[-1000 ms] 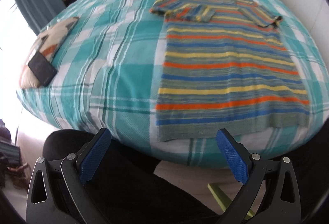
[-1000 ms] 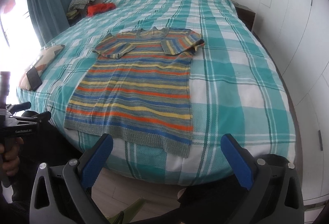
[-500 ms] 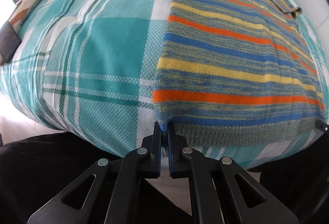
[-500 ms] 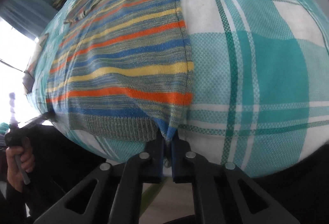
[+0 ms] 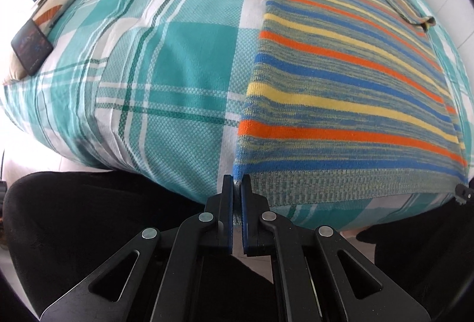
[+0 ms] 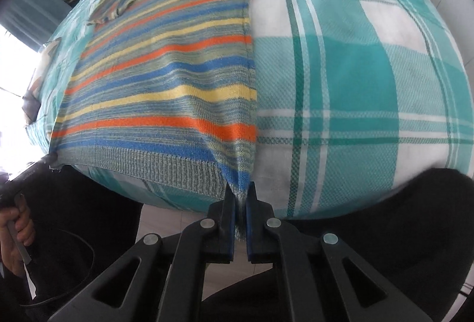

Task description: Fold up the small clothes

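Knit hem, left corner: left gripper (image 5: pixel 236 197) is pinching the striped orange, blue and yellow knitted sweater (image 5: pixel 349 79).
Sweater: lying flat on the teal-and-white plaid bedspread (image 5: pixel 166 61), sleeves folded in.
Right corner: right gripper (image 6: pixel 240 203) is clamping it.
Advice: lift both corners evenly, keeping the hem taut.

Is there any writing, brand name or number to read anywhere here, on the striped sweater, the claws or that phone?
None can be read.
Striped sweater: stripes only, no label in view.
Phone: screen too blurred to read.
Left claw and right claw: no markings visible.
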The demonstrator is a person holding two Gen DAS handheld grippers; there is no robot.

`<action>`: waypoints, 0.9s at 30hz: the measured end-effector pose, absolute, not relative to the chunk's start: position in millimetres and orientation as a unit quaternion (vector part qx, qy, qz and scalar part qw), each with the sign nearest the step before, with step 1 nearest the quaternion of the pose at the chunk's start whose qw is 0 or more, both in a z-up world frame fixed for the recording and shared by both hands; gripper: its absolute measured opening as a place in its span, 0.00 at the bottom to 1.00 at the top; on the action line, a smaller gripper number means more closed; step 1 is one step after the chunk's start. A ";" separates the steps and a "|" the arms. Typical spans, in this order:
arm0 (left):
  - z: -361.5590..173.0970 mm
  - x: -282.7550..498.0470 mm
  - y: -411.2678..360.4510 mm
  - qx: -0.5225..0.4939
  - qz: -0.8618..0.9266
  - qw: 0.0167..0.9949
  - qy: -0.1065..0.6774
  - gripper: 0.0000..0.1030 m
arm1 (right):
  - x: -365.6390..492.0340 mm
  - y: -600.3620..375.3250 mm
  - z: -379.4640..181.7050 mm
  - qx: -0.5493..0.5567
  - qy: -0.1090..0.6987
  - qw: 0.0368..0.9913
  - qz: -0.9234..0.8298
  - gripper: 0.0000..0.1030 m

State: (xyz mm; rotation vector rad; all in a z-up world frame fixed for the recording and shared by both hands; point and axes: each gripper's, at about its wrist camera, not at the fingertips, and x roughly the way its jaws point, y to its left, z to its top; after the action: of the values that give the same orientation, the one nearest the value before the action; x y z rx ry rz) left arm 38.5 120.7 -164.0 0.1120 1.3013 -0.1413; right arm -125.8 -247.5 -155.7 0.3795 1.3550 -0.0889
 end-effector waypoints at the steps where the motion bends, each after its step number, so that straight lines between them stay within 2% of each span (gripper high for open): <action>1: -166.7 38.9 120.8 0.051 -0.063 0.790 0.607 0.02 | -125.7 -248.4 -161.5 0.172 0.626 0.760 -0.043 0.04; 12: -201.1 49.0 104.0 0.067 -0.037 0.778 0.623 0.02 | -111.6 -251.5 -193.6 0.190 0.635 0.746 -0.057 0.04; 27: -226.0 74.8 77.5 0.078 -0.022 0.773 0.629 0.02 | -110.8 -265.3 -206.7 0.219 0.623 0.749 -0.058 0.04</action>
State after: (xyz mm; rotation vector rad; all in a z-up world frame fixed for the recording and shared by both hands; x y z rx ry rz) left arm 74.8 77.5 -226.0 0.1697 1.3619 -0.0474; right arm -110.8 -265.3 -206.7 0.4786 1.3617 -0.1264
